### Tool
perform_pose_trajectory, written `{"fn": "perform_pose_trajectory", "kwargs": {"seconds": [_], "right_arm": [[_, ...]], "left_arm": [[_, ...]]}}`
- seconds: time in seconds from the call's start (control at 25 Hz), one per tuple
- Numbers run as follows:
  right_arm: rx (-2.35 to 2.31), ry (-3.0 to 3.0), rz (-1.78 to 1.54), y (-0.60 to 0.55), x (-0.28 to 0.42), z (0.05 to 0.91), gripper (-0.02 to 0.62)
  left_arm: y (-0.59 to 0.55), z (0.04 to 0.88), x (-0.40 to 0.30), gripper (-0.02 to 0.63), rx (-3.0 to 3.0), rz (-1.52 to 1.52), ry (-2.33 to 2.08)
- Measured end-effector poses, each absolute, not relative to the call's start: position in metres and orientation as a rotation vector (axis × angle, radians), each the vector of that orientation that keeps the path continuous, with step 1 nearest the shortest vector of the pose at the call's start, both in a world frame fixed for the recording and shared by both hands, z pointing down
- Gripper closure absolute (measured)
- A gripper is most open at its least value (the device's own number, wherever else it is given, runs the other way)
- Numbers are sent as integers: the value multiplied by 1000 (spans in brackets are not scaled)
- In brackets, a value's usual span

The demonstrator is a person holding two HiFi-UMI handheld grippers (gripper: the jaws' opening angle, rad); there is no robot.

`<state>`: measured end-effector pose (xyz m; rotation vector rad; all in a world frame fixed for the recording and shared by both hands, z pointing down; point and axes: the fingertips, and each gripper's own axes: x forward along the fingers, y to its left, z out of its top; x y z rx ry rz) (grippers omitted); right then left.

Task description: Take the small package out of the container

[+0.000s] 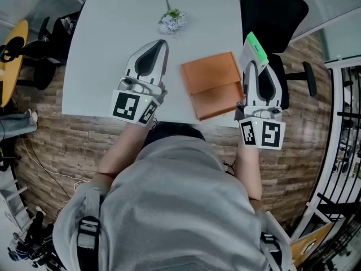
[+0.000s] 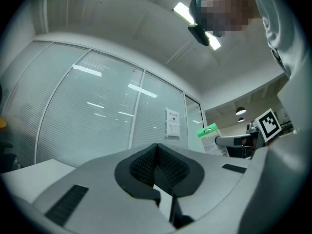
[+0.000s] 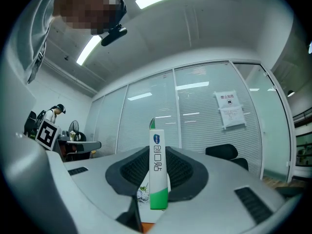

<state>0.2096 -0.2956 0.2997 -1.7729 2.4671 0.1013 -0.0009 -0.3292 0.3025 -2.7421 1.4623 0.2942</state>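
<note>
Grippers over a white table (image 1: 101, 49), as seen in the head view. The left gripper (image 1: 162, 43) lies at centre left of the frame with its jaws brought together and nothing between them. In the left gripper view the ribbed pads (image 2: 170, 167) meet at their tips.

The right gripper (image 1: 254, 65) lies at centre right, near the table's right edge, with its jaws clamped on the small package (image 1: 254, 48), a narrow white-and-green carton. In the right gripper view the package stands upright between the two pads, projecting past the jaw tips against a glass wall with blinds (image 3: 204, 111).

The container (image 1: 213, 84), flat and orange-brown, lies on the table between the two grippers, its lower edge near the table's front edge. The package is outside the container, held just beside its upper right corner in the head view.

A small sprig of pale flowers (image 1: 172, 21) lies at upper centre of the table, well apart from the container. A black chair (image 1: 273, 7) stands at upper right, beyond the table. The person's grey shirt (image 1: 175, 208) fills the lower half of the head view.
</note>
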Motion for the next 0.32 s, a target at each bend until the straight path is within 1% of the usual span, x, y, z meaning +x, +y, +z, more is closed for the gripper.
{"fn": "perform_pose_trajectory", "kwargs": {"seconds": [0.32], "right_arm": [[-1792,2477,109,-296,206,302,480]], "left_arm": [[-332,303,-2,586,-2745,286,1461]]}}
